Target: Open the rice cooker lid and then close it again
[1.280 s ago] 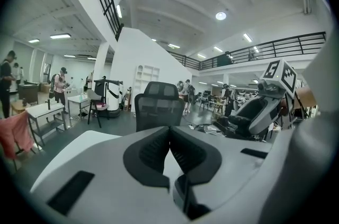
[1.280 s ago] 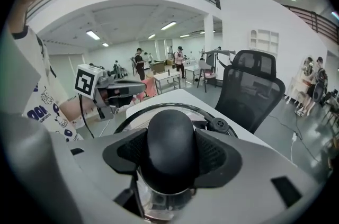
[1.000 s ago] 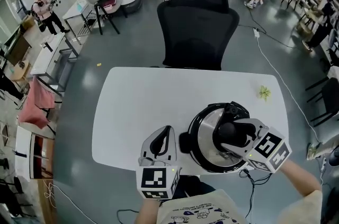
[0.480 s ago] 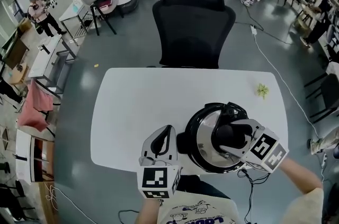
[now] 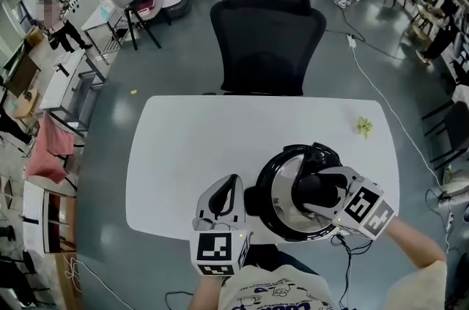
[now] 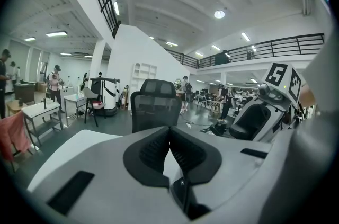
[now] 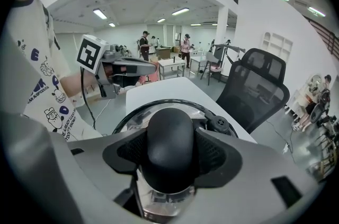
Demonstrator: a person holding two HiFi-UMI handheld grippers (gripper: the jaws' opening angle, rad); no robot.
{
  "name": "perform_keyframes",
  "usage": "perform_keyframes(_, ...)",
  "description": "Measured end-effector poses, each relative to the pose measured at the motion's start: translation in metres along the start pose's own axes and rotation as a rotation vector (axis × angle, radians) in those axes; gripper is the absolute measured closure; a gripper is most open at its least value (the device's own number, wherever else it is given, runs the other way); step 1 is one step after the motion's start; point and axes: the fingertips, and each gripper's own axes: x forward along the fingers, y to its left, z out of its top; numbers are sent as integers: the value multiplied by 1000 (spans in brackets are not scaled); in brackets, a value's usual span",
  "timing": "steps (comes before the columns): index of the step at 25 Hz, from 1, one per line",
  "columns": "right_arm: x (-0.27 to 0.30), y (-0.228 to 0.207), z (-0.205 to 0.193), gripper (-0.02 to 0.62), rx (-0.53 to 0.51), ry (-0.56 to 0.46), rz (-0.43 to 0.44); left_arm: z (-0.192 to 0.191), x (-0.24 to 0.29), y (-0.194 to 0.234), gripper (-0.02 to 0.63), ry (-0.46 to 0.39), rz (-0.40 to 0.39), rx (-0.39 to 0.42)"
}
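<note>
The rice cooker [image 5: 277,193] stands at the near right of the white table [image 5: 198,147], seen from above. Its round lid [image 7: 139,114] has a black rim and a shiny middle. My right gripper [image 5: 316,188] reaches in from the near right, and it is shut on the lid's black knob [image 7: 170,138], with a pad pressing on each side. The left gripper [image 5: 233,181] rests near the table's front edge, just left of the cooker. It is shut with nothing between its pads [image 6: 159,151].
A black office chair [image 5: 267,30] stands behind the table's far edge. A small green thing [image 5: 364,127] lies at the table's far right. A cable [image 5: 344,248] hangs off the near edge by the cooker. Desks, chairs and people fill the room beyond.
The right gripper has rolled slightly on the knob, its marker cube shifting a little toward the cooker. The grip, the lid and the left gripper look the same.
</note>
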Motion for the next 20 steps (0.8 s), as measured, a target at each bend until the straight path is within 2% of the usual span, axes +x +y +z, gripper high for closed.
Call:
perform_keyframes(11,21,7,-4,301,-42,23,10,-1,9,2,592,10,-5,12)
perform_keyframes(20,25,12,-3,301,-38,6,21,0,13,2,592,7,-12,17)
